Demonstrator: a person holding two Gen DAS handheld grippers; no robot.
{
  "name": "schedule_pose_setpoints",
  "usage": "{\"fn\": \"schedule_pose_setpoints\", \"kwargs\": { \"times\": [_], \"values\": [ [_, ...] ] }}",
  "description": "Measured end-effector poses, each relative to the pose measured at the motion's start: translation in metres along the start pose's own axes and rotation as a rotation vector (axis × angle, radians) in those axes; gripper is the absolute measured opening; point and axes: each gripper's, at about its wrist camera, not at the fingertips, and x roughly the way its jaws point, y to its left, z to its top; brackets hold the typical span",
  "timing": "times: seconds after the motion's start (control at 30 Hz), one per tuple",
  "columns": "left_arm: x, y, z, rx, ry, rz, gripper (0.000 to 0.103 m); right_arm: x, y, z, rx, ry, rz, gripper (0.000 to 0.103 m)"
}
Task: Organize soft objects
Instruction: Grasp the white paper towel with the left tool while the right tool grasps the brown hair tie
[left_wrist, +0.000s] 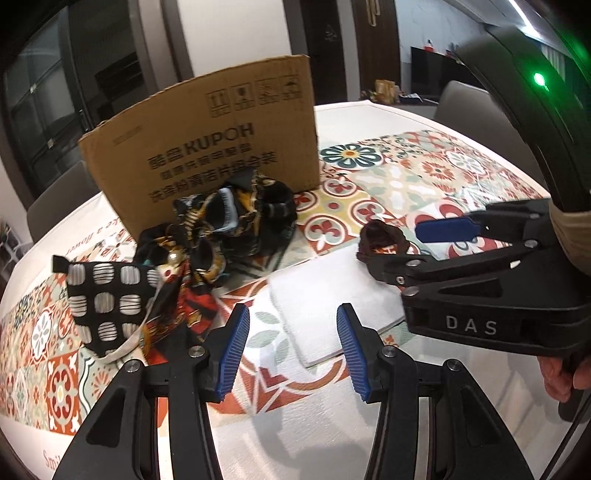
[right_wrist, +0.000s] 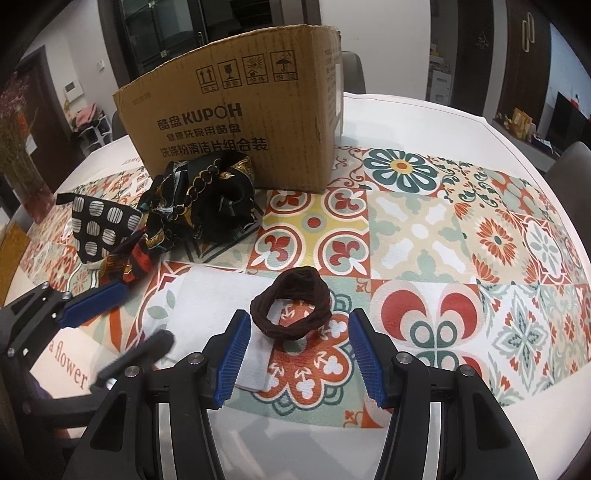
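Both tongs stand open and empty. Right gripper (right_wrist: 299, 356) faces the brown hair band (right_wrist: 290, 304), which lies flat just ahead between its fingertips, partly on the white cloth (right_wrist: 207, 295). Lower squarely and pinch one side of the ring. Its oval runs left-right; opening faces up.

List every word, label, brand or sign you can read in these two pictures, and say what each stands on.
"KUPOH", after two Chinese characters I cannot make out: front of the brown cardboard box.
Four handling pictograms, upper front of that box; their captions are too small.
Two lines of Chinese below the brand: too blurred to quote with confidence.
"DAS": black body of the right claw.
"a flower": white edge of the patterned tablecloth.
"Smil", cut off: tablecloth, left wrist view.
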Motion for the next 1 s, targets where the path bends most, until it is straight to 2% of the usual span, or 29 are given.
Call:
{"fn": "schedule_pose_setpoints", "kwargs": {
  "times": [0.37,0.73,0.9,0.97,1.0],
  "values": [
    [0.019,-0.012,0.001,0.042,0.009,-0.039,0.048,0.010,-0.001,0.002,-0.044,-0.006,0.027,0.056],
    [0.027,-0.009,0.006,0.015,0.027,-0.077,0.048,0.017,0.001,0.008,-0.069,-0.021,0.063,0.056],
    [0.026,-0.013,0.005,0.007,0.029,-0.120,0.028,0.017,0.001,0.008,-0.076,-0.027,0.058,0.055],
    [0.026,-0.016,0.005,0.017,0.028,-0.120,0.023,0.017,0.000,0.007,-0.072,-0.022,0.062,0.050],
    [0.025,-0.017,0.005,0.020,0.029,-0.119,0.019,0.017,0.000,0.006,-0.071,-0.019,0.060,0.043]
  ]
}}
